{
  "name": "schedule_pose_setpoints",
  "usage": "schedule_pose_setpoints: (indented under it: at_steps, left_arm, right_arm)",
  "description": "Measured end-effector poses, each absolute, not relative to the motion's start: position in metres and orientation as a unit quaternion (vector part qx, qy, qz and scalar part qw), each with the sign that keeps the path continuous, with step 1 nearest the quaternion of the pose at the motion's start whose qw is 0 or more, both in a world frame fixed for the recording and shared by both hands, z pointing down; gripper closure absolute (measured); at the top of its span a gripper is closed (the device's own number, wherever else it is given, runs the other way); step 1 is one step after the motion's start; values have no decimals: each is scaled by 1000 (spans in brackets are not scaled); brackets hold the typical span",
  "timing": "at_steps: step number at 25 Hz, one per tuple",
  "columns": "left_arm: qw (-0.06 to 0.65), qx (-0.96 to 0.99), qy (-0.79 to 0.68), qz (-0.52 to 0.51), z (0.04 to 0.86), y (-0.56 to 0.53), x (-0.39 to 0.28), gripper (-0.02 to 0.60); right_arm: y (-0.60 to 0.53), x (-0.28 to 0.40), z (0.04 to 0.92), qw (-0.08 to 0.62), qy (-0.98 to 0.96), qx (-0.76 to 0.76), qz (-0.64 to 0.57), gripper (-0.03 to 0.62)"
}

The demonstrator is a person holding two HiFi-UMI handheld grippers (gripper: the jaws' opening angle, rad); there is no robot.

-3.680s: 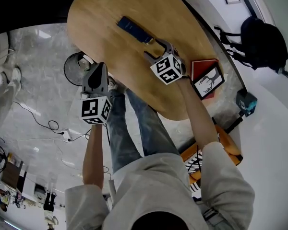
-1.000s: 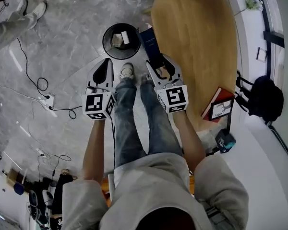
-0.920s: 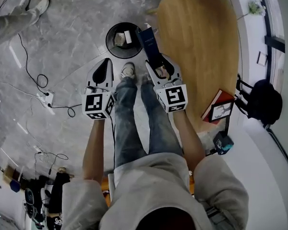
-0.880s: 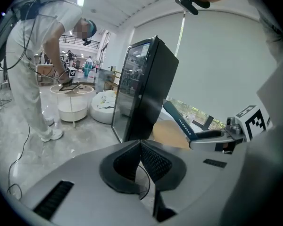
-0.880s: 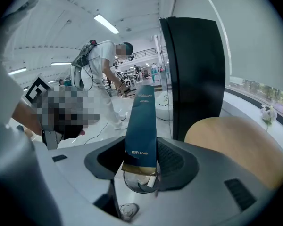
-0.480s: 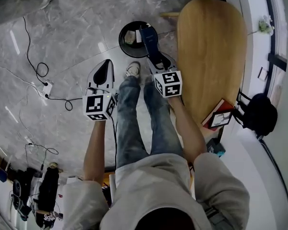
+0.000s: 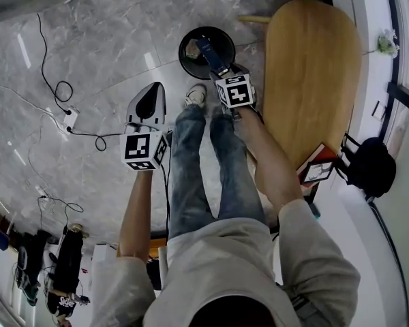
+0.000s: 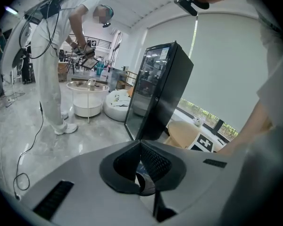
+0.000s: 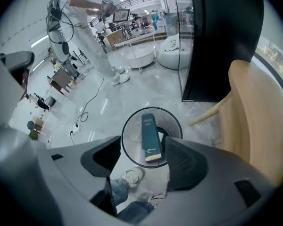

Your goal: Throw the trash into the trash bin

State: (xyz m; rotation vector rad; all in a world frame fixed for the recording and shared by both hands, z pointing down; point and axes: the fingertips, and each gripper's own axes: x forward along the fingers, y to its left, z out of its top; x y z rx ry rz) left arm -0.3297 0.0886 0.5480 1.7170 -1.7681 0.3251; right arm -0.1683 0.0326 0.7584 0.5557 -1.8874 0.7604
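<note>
Head view: bin [image 7: 183, 52] at top centre, box [image 7: 210, 53] over its mouth, long axis running toward the upper left. Right gripper [image 7: 225, 73] sits just below the box; the arm [image 7: 266, 155] is stretched out and the gripper is pitched steeply down. Left gripper [image 7: 150, 97] is left of centre, well apart from the bin.

Left gripper view: jaws together, nothing between them. No bin in sight.

Right gripper view: jaws opening, pads clear of the box [image 9: 150, 135]. It lies straight ahead between them, inside the bin rim [image 9: 127, 131], long axis pointing away from me. I judge the drop is lined up.
</note>
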Motion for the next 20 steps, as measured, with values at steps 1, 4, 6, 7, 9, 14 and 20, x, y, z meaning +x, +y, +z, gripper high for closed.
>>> schedule_pose_setpoints:
  at_steps: [1, 4, 6, 7, 9, 14, 20]
  left_arm:
    - [321, 654, -674, 123, 548, 88, -329, 563]
    - [318, 654, -675, 122, 545, 91, -325, 563]
    - [316, 656, -675, 122, 543, 92, -319, 563]
    - [315, 657, -674, 122, 542, 91, -317, 563]
    - [314, 659, -672, 123, 542, 88, -315, 563]
    - [316, 667, -662, 128, 546, 78, -312, 563]
    - [313, 683, -645, 137, 544, 70, -290, 563]
  right_arm:
    - [30, -169, 757, 492, -780, 230, 310, 307]
    - [28, -170, 746, 476, -793, 234, 301, 307]
    - [29, -170, 736, 458, -805, 235, 294, 316]
    - [29, -170, 731, 450, -811, 236, 291, 348]
    - [27, -170, 722, 433, -819, 244, 285, 403]
    - [18, -171, 695, 387, -838, 282, 262, 551]
    - [14, -149, 657, 326, -849, 316, 271, 563]
